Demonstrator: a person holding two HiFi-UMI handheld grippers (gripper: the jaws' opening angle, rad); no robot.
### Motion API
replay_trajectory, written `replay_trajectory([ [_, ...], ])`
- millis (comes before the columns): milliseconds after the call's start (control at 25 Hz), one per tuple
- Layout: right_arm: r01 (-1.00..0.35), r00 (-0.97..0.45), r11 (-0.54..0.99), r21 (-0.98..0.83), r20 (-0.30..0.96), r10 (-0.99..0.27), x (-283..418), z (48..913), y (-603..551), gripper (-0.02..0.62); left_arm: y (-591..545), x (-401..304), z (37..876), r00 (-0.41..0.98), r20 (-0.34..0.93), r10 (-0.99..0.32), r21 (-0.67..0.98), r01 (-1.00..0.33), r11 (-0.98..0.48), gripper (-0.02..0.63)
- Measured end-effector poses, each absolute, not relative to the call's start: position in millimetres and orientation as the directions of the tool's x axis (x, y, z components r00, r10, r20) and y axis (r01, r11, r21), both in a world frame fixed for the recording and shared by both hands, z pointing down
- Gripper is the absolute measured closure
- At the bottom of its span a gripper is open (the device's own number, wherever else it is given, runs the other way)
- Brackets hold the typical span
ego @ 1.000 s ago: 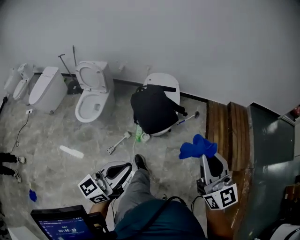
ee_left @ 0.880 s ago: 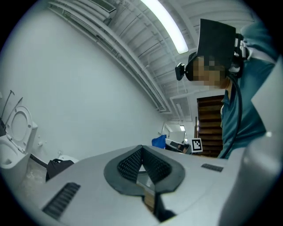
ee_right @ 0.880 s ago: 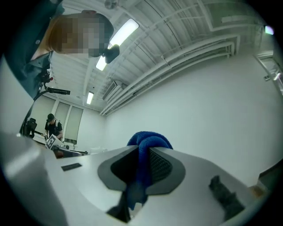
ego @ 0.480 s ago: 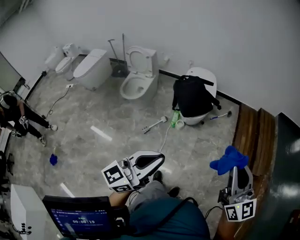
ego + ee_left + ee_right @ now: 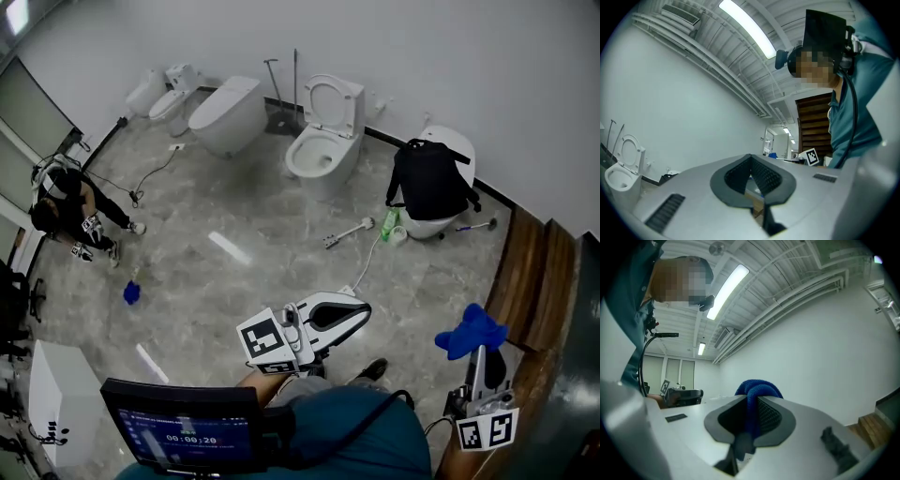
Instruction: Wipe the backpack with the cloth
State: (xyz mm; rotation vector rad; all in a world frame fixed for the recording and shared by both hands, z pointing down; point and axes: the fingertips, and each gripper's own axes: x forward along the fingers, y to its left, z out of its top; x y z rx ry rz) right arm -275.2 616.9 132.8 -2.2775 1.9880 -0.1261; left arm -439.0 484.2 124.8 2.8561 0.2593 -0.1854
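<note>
Head view: backpack (image 5: pixel 429 180) on white fixture (image 5: pixel 441 225) by far wall, well apart. Right fingers (image 5: pixel 771 417) just closing tighter, pinching blue cloth (image 5: pixel 469 330); left fingers (image 5: pixel 765 177) together, empty. Risk: snagging floor cable (image 5: pixel 367 262) on approach, jolting bunched cloth loose.

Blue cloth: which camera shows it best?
The right gripper view. It shows the blue cloth up close, pinched in the jaws of the right gripper, which have just closed tighter on it. The head view shows it only as a small bunch at that gripper's tip. The left gripper view does not show it clearly.
</note>
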Motion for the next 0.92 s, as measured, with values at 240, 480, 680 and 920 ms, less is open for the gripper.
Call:
replay_trajectory([
  [240,-0.973,0.205,-0.201,-0.114,-0.025,-0.978,-334,116,626,0.551,492,-492,115,0.953,-0.187,0.239,0.239,0.280,-0.930,0.601],
  [480,-0.964,0.256,-0.253,-0.079,-0.030,-0.966,-385,100,633,0.551,493,-546,116,0.945,-0.194,0.264,0.257,0.309,-0.916,0.601],
  [680,-0.963,0.263,-0.261,-0.069,-0.026,-0.964,-403,99,639,0.551,499,-562,122,0.941,-0.194,0.279,0.257,0.323,-0.911,0.601],
  [920,-0.963,0.266,-0.264,-0.061,-0.027,-0.964,-412,92,647,0.551,507,-573,122,0.940,-0.187,0.286,0.247,0.327,-0.912,0.601],
])
